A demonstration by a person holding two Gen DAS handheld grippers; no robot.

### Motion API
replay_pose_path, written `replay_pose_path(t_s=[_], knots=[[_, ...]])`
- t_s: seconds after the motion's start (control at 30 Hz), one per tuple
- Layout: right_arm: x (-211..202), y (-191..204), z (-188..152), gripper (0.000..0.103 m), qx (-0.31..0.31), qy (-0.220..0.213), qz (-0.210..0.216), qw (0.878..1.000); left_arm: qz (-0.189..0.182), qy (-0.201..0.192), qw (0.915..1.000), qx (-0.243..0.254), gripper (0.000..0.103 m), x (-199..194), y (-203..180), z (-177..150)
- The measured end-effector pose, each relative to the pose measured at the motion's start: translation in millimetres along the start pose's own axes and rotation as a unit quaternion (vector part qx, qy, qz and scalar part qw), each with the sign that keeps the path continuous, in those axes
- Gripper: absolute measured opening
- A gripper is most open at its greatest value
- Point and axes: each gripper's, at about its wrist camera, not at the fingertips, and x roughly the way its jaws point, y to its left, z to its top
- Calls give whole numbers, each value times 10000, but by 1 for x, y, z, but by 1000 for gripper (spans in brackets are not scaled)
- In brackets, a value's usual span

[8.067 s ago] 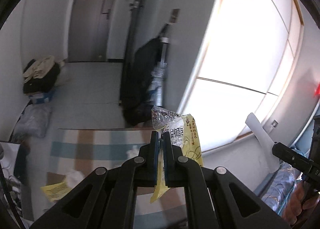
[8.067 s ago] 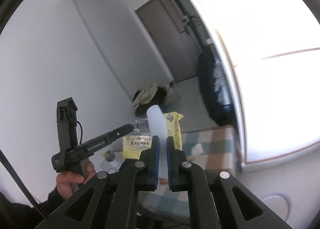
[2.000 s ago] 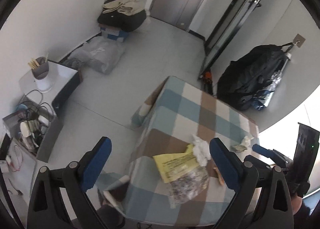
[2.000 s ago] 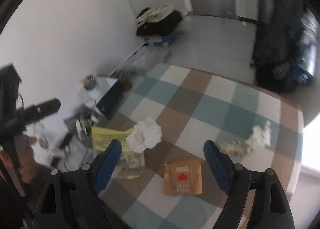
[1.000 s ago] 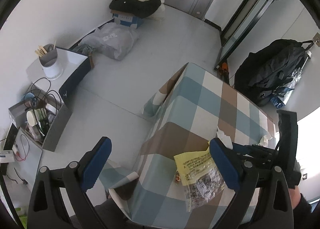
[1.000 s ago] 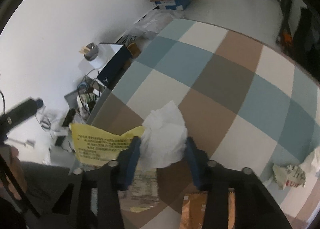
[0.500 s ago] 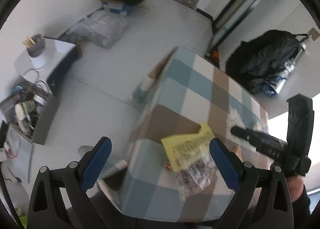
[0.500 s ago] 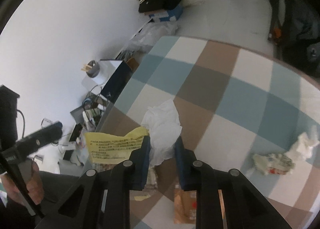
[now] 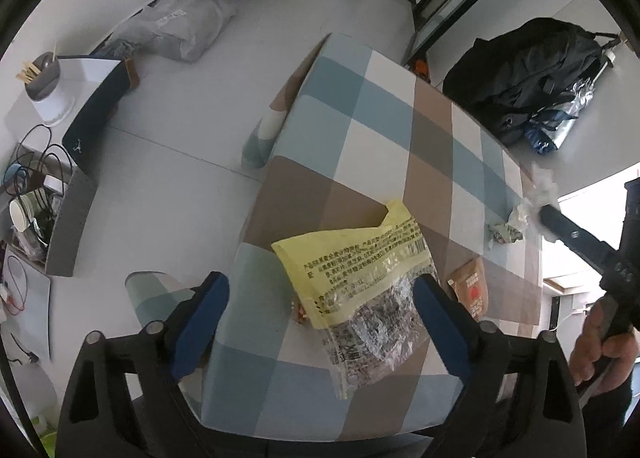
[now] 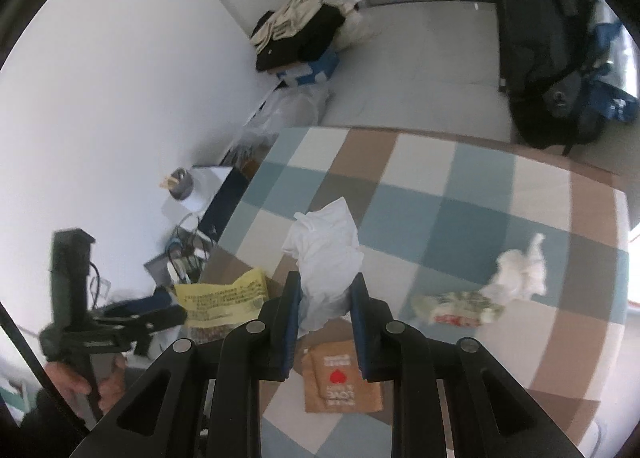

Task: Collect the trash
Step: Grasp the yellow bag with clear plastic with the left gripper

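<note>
My right tongs (image 10: 325, 294) pinch the white tissue (image 10: 326, 246), lifted off the checked bench (image 10: 472, 194). My left tongs (image 9: 320, 306) are wide and closing over the yellow wrapper (image 9: 360, 266) lying at the bench's near edge, pads not touching it. Brown sachet (image 10: 340, 382) beside the wrapper.

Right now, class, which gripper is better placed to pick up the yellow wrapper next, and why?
Left gripper: its closing jaws straddle the yellow wrapper. The right gripper is already clamped on the tissue.
</note>
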Motion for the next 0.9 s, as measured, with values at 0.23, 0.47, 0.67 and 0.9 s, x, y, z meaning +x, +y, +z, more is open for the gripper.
replay_pose_path(t_s=[0.23, 0.47, 0.67, 0.9], knots=[[-16, -15, -4, 22, 127, -137, -3, 9998, 358, -104, 9991, 189, 82, 1, -9, -1], [-27, -28, -7, 22, 177, -208, -84, 9996, 575, -67, 9973, 450, 50, 10, -21, -2], [-35, -37, -10, 22, 221, -243, -136, 9994, 835, -5, 9947, 593, 26, 16, -25, -3], [-40, -45, -12, 22, 309, -261, -166, 9990, 1007, -14, 9917, 801, 10, 18, -32, -6]])
